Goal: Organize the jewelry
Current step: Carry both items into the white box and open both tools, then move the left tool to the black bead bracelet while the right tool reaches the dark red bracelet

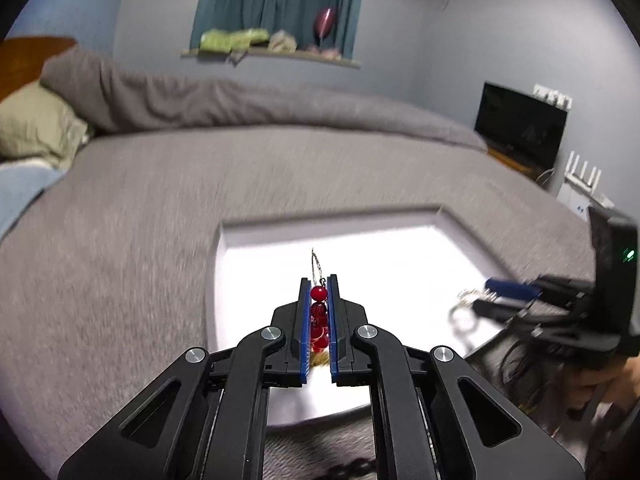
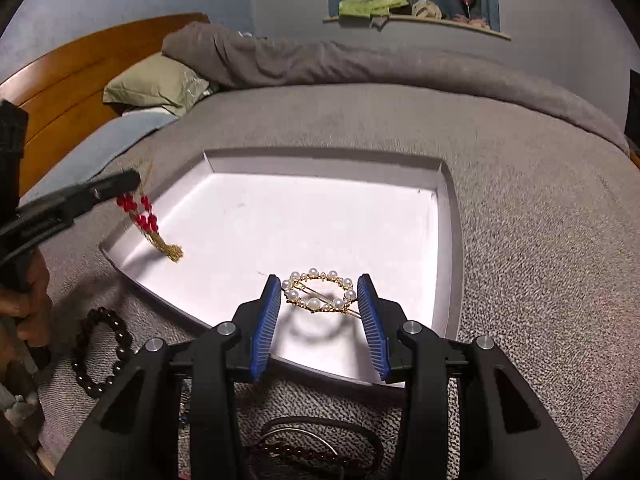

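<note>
The white tray (image 2: 448, 216) lies on the grey bedspread (image 2: 520, 200), its low walls raised on all sides, with open cloth beyond its far and right edges. Near its left corner a dark bead bracelet (image 2: 100, 356) rests on the cloth, just outside the wall.

The tray floor is bare – both pieces hang above it rather than lie in it. The left gripper (image 1: 319, 284) is closed tight on a red bead earring (image 1: 319, 312) (red beads strung above a gold tassel, a thin wire hook poking out past the fingertips), held over the tray's left edge. The right gripper (image 2: 320, 292) stands part-way closed with a pearl hair clip (image 2: 319, 292) – a gold oval ringed with pearls – clamped between its blue pads above the tray's near side, casting a shadow on the white floor below.
</note>
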Available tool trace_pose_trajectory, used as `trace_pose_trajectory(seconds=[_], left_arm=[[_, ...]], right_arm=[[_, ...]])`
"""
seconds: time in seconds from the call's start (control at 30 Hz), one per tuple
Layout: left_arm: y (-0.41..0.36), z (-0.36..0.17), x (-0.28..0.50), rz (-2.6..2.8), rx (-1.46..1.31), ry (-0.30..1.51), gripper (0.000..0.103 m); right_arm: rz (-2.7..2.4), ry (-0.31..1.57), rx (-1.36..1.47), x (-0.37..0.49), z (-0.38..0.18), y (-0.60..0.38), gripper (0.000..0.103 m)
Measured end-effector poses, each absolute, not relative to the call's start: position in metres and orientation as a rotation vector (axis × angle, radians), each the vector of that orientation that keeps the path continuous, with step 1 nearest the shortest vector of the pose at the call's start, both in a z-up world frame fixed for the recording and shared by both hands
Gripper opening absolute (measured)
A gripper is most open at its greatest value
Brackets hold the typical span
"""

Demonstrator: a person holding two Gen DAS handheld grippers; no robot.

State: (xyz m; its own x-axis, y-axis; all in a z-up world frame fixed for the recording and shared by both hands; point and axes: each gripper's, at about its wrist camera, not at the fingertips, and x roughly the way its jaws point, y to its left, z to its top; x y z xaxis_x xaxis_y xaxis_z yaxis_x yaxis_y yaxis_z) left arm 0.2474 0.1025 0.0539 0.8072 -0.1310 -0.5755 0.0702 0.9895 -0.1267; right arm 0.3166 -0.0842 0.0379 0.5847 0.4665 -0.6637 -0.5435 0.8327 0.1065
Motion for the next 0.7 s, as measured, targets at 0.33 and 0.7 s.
trace_pose_trajectory(seconds=[0.33,0.7], left_arm=[[0.103,0.043,0.236,-0.074,-0.075,0.652,0.052],[0.1,0.056,0.186,-0.061,-0.091,0.637,0.074]], right_arm=[[0.601,0.724,-0.094,0.31,0.041,-0.09,0.05],[0.596,0.653,-0.037,0.274,0.063,-0.13,0.05]])
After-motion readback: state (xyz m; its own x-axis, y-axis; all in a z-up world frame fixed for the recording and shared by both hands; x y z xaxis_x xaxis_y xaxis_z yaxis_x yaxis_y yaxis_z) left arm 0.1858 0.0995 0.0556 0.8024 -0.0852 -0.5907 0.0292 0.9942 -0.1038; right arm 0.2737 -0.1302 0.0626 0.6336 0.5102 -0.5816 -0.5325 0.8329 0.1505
